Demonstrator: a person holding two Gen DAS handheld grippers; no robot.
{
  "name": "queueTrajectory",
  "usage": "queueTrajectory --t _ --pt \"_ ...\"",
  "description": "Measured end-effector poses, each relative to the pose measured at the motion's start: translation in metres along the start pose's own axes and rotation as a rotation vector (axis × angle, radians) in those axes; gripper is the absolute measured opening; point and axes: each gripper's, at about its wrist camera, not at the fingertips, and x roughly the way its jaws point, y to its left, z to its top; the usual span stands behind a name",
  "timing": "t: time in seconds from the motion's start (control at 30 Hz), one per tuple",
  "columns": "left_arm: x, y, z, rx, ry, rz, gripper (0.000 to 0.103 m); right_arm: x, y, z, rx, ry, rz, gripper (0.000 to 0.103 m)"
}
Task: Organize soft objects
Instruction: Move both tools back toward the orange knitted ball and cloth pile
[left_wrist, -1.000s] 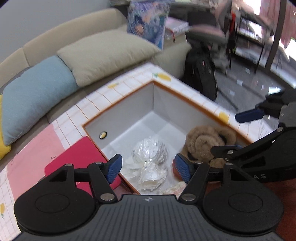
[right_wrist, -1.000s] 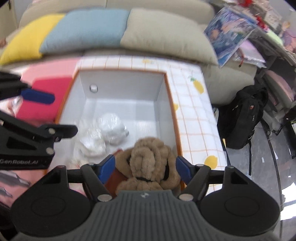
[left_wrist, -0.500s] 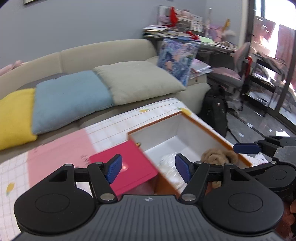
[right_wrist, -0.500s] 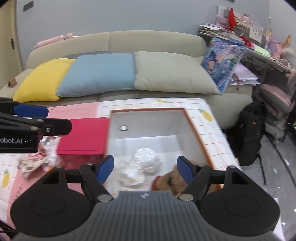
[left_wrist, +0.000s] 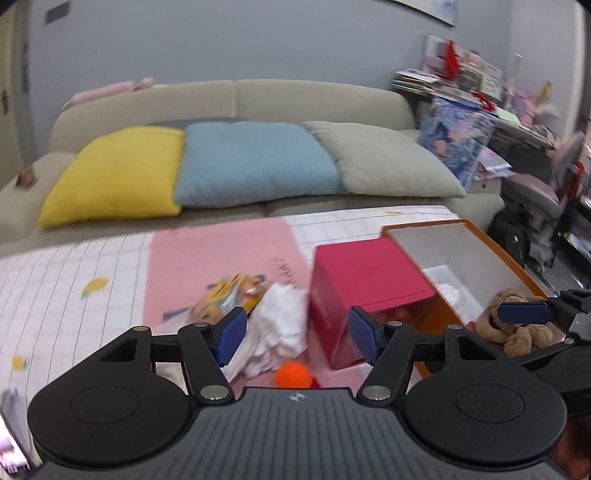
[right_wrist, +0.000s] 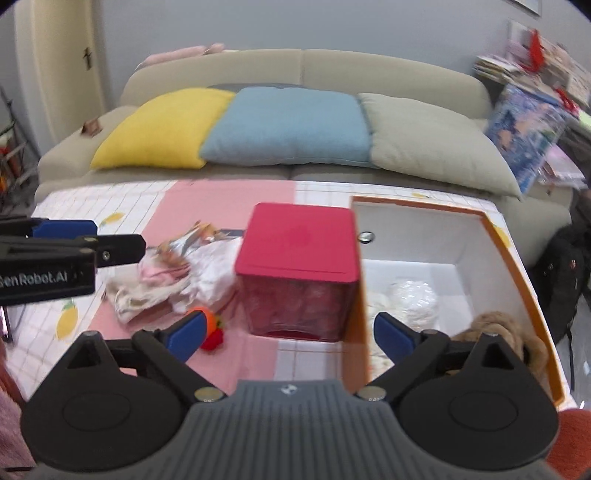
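Observation:
An orange-rimmed white box (right_wrist: 495, 236) stands at the table's right; it also shows in the left wrist view (left_wrist: 476, 240). Inside lie a brown plush toy (right_wrist: 495, 328) (left_wrist: 517, 325) and white wrapped bundles (right_wrist: 413, 299). A pile of soft cloths (right_wrist: 173, 277) (left_wrist: 280, 321) with a printed packet (left_wrist: 229, 295) lies left of a red box (right_wrist: 303, 258) (left_wrist: 365, 273). An orange and red knitted toy (right_wrist: 212, 330) (left_wrist: 293, 374) lies in front of the pile. My left gripper (left_wrist: 297, 334) is open above the cloths. My right gripper (right_wrist: 288, 334) is open and empty before the red box.
A beige sofa (right_wrist: 303, 70) with yellow (right_wrist: 162, 129), blue (right_wrist: 291, 125) and beige (right_wrist: 432, 140) cushions runs behind the table. The table wears a pink and white checked cloth (left_wrist: 92, 277). A black backpack (right_wrist: 561, 266) and cluttered shelves stand at the right.
Both grippers have pulled back and up from inside the white box, leaving the plush toy and bundles there. The left gripper has swung left over the cloth pile.

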Motion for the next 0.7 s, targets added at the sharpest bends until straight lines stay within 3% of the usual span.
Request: queueTrajectory --t 0.23,0.6,0.7 --pt "0.006 0.033 -0.025 -0.051 0.093 0.038 0.074 0.024 0.035 -0.009 -0.161 0.025 0.064 0.095" --pt "0.025 0.070 -0.049 -0.062 0.193 0.022 0.060 0.076 0.077 -0.007 -0.241 0.102 0.128 0.054" --pt "0.034 0.073 -0.049 -0.017 0.198 0.029 0.059 0.089 0.084 -0.005 -0.251 0.122 0.141 0.052"
